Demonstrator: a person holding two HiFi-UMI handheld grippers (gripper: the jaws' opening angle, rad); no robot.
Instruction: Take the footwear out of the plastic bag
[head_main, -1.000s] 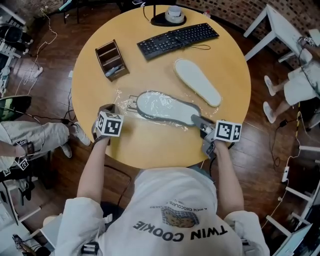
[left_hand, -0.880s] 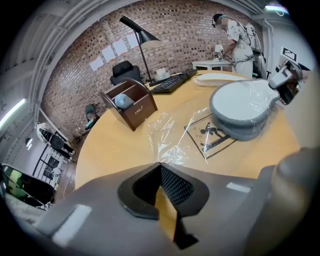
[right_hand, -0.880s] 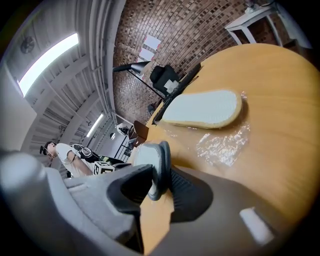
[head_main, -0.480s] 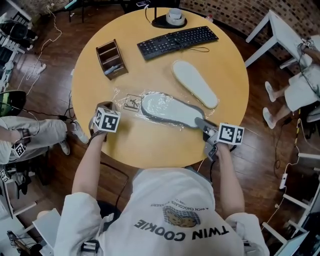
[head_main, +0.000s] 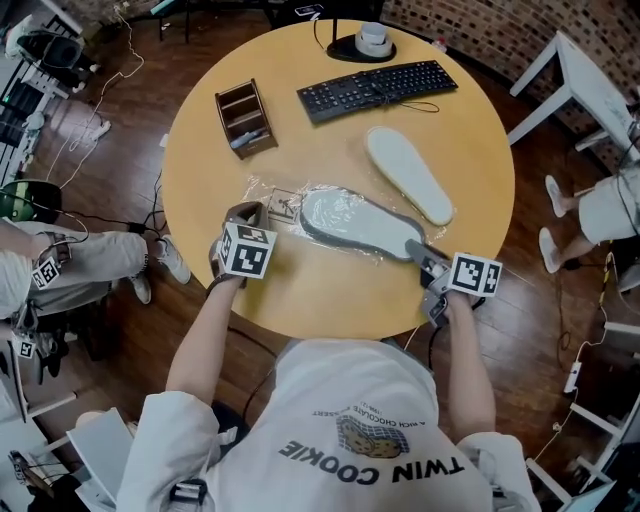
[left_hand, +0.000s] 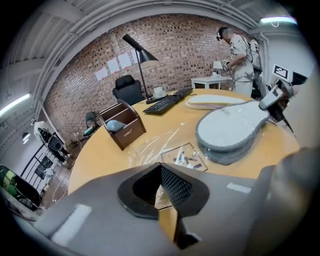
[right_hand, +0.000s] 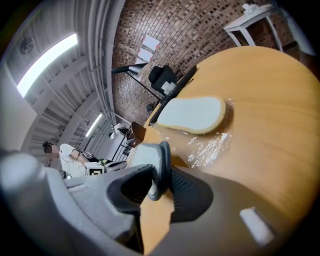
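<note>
Footwear: a flat slipper (head_main: 355, 222) with a pale upper face and a grey rim lies on the round wooden table (head_main: 300, 290), near the edge closest to the person. Its toe end sits inside a clear plastic bag (head_main: 272, 196); its heel end projects toward the right gripper (head_main: 425, 258).

Right gripper: the jaws stand partly apart and pinch the slipper's grey heel rim (right_hand: 160, 165) between the pads. The gripper points at a shallow downward angle across the table.

Left gripper (head_main: 243, 213): the jaws are pressed almost together on the thin edge of the plastic bag (left_hand: 160, 145). A printed card (left_hand: 185, 157) lies inside the film, just beside the slipper's toe (left_hand: 235, 127).

Surroundings:
- A second slipper (head_main: 408, 175), cream-coloured, lies bare on the table beyond the bagged one, apart from it.
- A black keyboard (head_main: 376, 88) lies at the far side of the table.
- A wooden organiser box (head_main: 246, 118) stands to the far left, with a small object in one compartment.
- A lamp base (head_main: 360, 45) sits at the far rim, behind the keyboard.
</note>
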